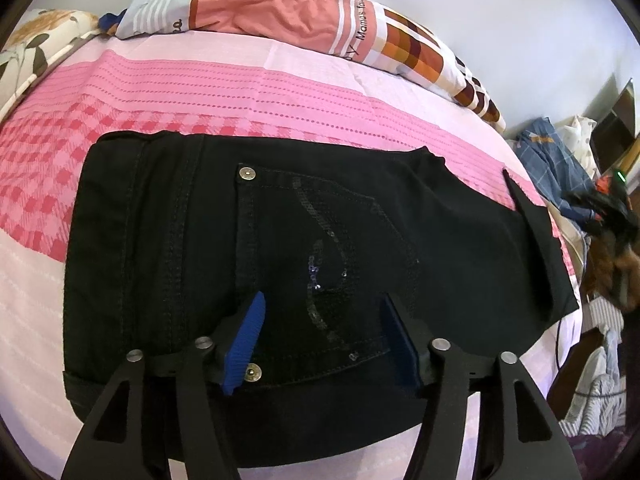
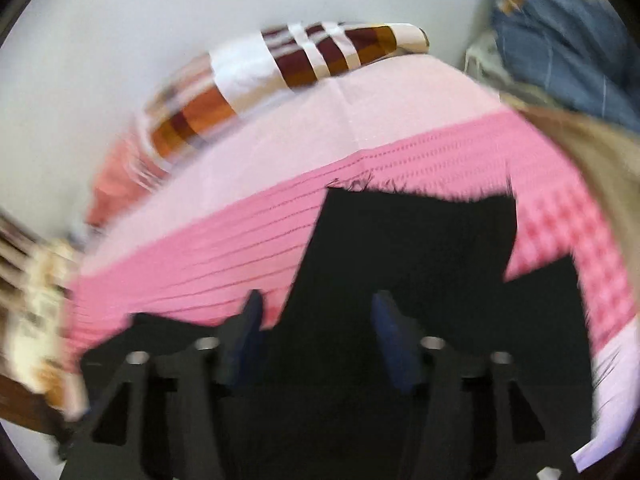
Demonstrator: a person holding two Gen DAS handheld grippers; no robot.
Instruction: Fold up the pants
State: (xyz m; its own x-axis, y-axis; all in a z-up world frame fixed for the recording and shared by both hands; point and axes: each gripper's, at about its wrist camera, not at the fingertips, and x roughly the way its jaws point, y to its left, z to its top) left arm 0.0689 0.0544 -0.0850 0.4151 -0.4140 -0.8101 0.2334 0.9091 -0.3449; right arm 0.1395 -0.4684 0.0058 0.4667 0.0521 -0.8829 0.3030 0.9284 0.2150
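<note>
Black denim, the pants (image 1: 280,264) lie on the pink bed cover (image 1: 200,92) as a compact block, seat uppermost, with a sequinned back pocket (image 1: 320,264) and its two metal studs showing. In the left wrist view the block looks fairly square and flat, which suggests the main folds are done; a layer at its right end sits slightly raised, with a loose corner. The left gripper (image 1: 320,332) hovers over the pocket with its blue fingers (image 1: 250,336) spread apart, gripping nothing.

The right wrist view is heavily blurred. It shows the right gripper (image 2: 316,332) with fingers apart over more black cloth (image 2: 412,248), whose far edge looks frayed like leg hems. Whether it touches the fabric I cannot tell. Judging from this, little is left beyond smoothing and squaring the end layers.
</note>
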